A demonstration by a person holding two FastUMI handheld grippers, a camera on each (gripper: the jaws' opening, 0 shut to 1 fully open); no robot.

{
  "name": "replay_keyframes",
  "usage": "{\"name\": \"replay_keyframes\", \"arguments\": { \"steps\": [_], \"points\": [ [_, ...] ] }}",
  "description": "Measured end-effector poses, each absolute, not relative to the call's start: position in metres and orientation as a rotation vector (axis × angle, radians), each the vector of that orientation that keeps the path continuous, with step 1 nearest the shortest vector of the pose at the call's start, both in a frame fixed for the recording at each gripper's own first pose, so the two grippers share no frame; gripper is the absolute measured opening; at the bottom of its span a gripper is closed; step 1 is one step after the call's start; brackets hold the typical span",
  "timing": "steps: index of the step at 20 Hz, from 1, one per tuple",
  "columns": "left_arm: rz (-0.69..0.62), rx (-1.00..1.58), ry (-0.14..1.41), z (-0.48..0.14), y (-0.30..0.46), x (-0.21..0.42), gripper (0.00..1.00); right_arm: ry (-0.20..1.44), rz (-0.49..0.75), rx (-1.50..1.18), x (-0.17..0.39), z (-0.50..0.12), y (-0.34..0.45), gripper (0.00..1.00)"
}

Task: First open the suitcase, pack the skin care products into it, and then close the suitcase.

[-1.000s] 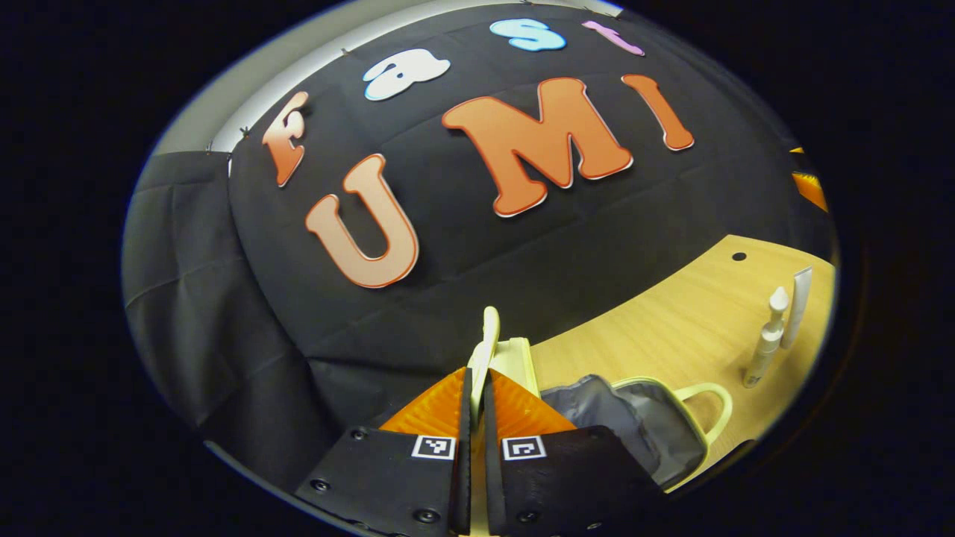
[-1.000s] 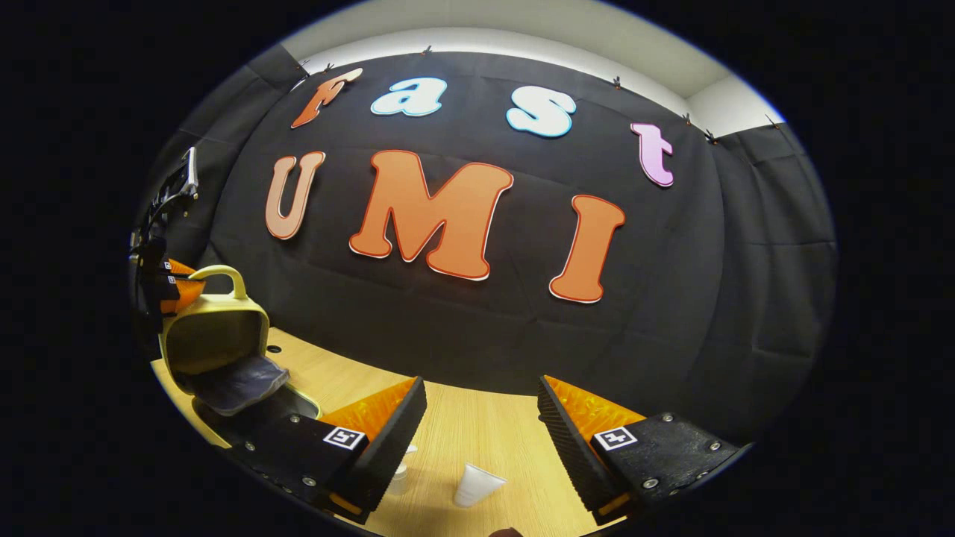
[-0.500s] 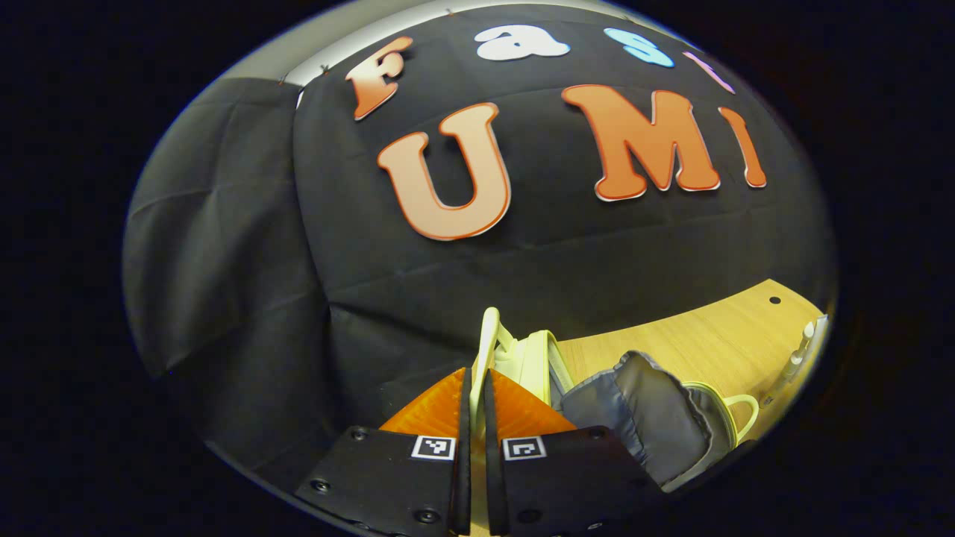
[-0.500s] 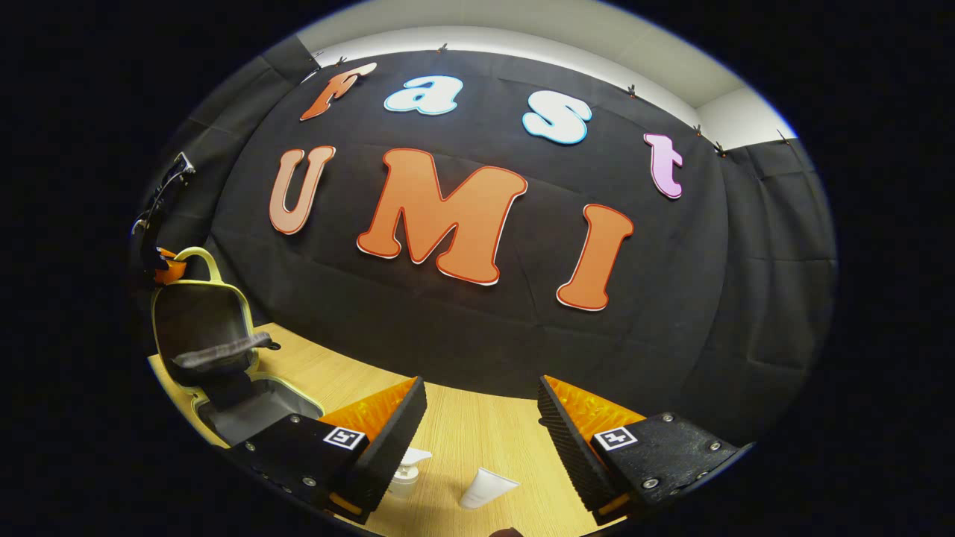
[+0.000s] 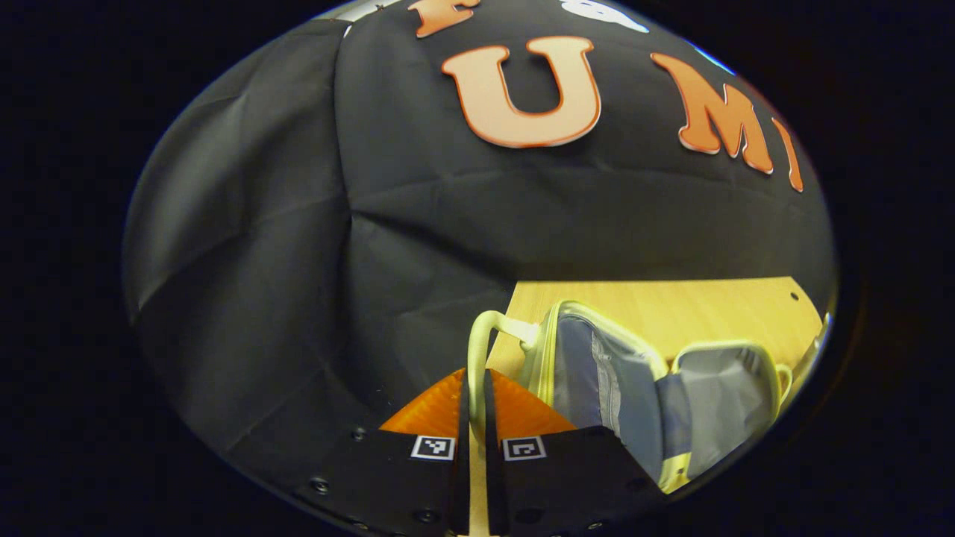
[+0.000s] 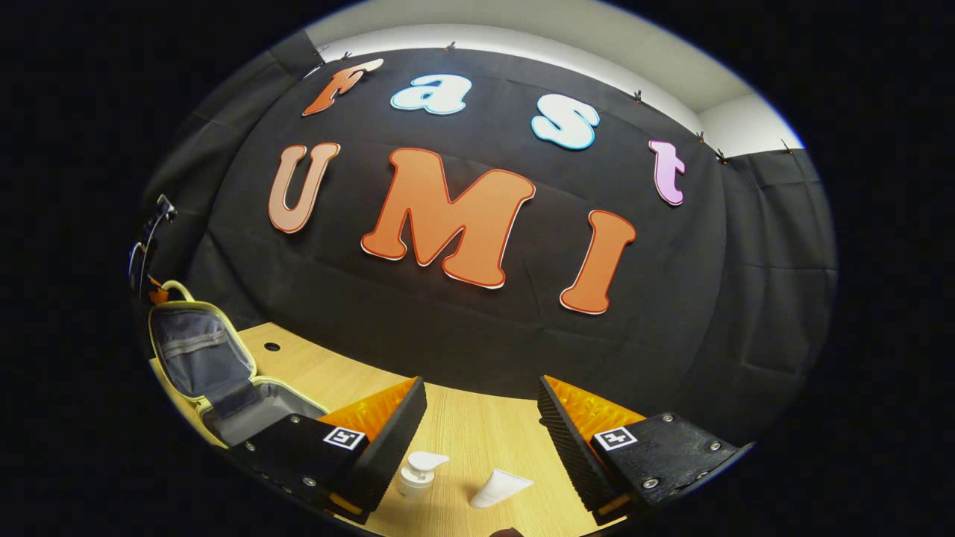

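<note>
Suitcase [image 5: 642, 388] opening is the step in hand, and it looks close to finished. In the left gripper view, the left gripper [image 5: 475, 406] has its jaws pinched tight on the pale loop handle [image 5: 477, 350] of the lid, both fingers pressing on it with the loop rising out between them. Just to the right of the handle the lid [image 5: 589, 373] stands tipped back, its grey lining showing, and the grey-lined base [image 5: 720, 388] lies beyond it on the wooden table [image 5: 671, 306].

To do this step well, I would carry the handle on along the arc of the hinge, not pull it straight, so the base is not dragged across the table. Lower the lid until it rests or balances without help before letting go; released while tilted, it could fall shut again.

In the right gripper view, the right gripper [image 6: 481, 418] hangs above the table with its jaws wide apart, holding nothing. Below and between its fingers sit a small pump bottle [image 6: 418, 473] and a white tube [image 6: 500, 488], lying near each other but apart. At the far left of that view the open suitcase [image 6: 216, 373] sits on the table edge, well apart from these two products. With the right jaws already spread over them, packing could start as soon as the lid is settled.
</note>
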State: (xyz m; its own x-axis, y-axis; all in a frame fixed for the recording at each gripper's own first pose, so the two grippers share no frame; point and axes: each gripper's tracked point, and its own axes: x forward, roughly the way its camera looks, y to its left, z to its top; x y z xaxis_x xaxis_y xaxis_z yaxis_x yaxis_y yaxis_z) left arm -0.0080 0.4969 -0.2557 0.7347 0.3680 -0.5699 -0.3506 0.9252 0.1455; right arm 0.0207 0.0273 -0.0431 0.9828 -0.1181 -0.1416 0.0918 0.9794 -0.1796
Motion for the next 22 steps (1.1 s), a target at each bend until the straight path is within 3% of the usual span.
{"name": "replay_keyframes", "arguments": {
  "steps": [4, 5, 6, 9, 10, 11, 14, 19, 22],
  "points": [
    [0.461, 0.022, 0.713, -0.296, 0.518, -0.014, 0.10, 0.152, -0.115, -0.183, 0.020, -0.041, 0.027, 0.96],
    [0.486, 0.032, 0.752, -0.306, 0.522, -0.021, 0.18, 0.154, -0.112, -0.183, 0.019, -0.041, 0.028, 0.95],
    [0.510, 0.043, 0.759, -0.313, 0.524, -0.019, 0.19, 0.155, -0.110, -0.188, 0.020, -0.041, 0.027, 0.96],
    [0.530, 0.048, 0.711, -0.295, 0.516, -0.016, 0.14, 0.146, -0.114, -0.204, 0.017, -0.039, 0.020, 0.95],
    [0.516, 0.044, 0.681, -0.287, 0.507, -0.008, 0.17, 0.145, -0.114, -0.200, 0.017, -0.040, 0.018, 0.95],
    [0.511, 0.051, 0.646, -0.281, 0.498, -0.005, 0.36, 0.146, -0.114, -0.195, 0.017, -0.040, 0.015, 0.95],
    [0.558, 0.147, 0.506, -0.238, 0.475, 0.002, 0.79, 0.138, -0.114, -0.186, 0.018, -0.041, 0.008, 0.95],
    [0.462, 0.206, 0.323, -0.145, 0.398, 0.009, 0.96, 0.131, -0.105, -0.177, 0.019, -0.045, -0.005, 0.96],
    [0.397, 0.211, 0.257, -0.116, 0.351, 0.018, 0.99, 0.122, -0.095, -0.169, 0.019, -0.046, -0.011, 0.96]
  ]
}}
